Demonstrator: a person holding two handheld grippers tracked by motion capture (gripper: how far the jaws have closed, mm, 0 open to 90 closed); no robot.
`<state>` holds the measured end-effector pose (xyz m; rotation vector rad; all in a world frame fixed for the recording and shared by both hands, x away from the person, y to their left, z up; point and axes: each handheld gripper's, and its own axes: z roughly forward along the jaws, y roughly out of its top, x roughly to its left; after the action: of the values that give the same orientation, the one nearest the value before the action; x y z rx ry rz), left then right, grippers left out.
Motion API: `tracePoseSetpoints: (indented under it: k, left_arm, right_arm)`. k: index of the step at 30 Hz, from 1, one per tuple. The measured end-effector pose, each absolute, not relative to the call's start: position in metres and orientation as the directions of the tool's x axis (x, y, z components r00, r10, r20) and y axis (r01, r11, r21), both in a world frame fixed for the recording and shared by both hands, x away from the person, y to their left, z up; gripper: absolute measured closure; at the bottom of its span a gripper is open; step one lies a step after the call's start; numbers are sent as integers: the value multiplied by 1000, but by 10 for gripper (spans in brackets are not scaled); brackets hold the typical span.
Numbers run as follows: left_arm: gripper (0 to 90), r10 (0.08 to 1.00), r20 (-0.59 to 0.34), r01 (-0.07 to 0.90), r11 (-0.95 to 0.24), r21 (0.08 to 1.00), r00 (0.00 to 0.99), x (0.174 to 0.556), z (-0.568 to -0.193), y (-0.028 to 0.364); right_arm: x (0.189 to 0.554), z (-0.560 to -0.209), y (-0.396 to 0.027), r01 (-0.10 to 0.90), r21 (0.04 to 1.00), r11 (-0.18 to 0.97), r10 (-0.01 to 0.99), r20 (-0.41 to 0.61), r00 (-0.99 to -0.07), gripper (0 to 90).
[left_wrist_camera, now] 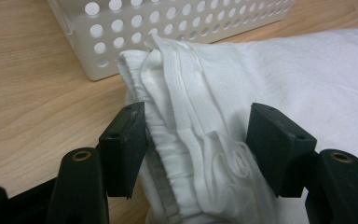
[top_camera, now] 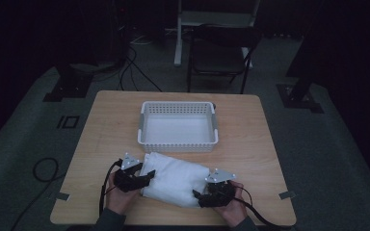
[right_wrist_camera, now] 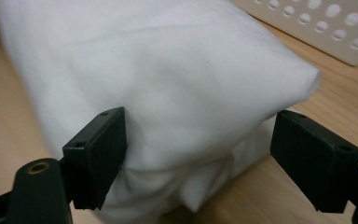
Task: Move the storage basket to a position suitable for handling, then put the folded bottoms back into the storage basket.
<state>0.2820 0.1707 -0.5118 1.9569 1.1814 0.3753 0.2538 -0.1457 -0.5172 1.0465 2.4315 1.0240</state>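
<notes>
A folded white cloth (top_camera: 178, 179) lies on the wooden table (top_camera: 106, 130), just in front of a white perforated basket (top_camera: 178, 126). My left gripper (top_camera: 142, 177) is at the cloth's left edge, held by a hand. In the left gripper view its jaws stand open around the bunched hem of the cloth (left_wrist_camera: 191, 126), with the left pad touching the fabric. My right gripper (top_camera: 200, 196) is at the cloth's near right corner. There too the jaws stand open, straddling the folded cloth (right_wrist_camera: 168, 88) at its corner.
The basket (left_wrist_camera: 168, 28) is empty and sits at the table's middle back; its wall (right_wrist_camera: 326, 28) is close behind the cloth. Bare wood lies left and right of the cloth. A dark chair (top_camera: 221, 53) and floor cables (top_camera: 135, 72) are beyond the table.
</notes>
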Motion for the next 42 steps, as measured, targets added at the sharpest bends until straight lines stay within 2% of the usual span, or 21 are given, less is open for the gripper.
tracePoseSetpoints:
  k: [6, 18, 31, 42]
  left_arm:
    - [378, 850, -149, 613, -233, 755, 506, 285, -515, 167]
    - [373, 855, -152, 612, -221, 759, 497, 299, -517, 157]
    - [356, 850, -155, 596, -212, 775, 504, 304, -515, 160]
    - [268, 856, -175, 582, -169, 796, 487, 297, -501, 168]
  right_arm:
    - [265, -521, -145, 508, 701, 500, 722, -14, -692, 184]
    - [301, -521, -158, 517, 712, 476, 770, -53, -636, 185]
    - [304, -509, -168, 535, 750, 389, 799, 16, -602, 231]
    - [310, -502, -167, 555, 771, 313, 812, 86, -578, 209]
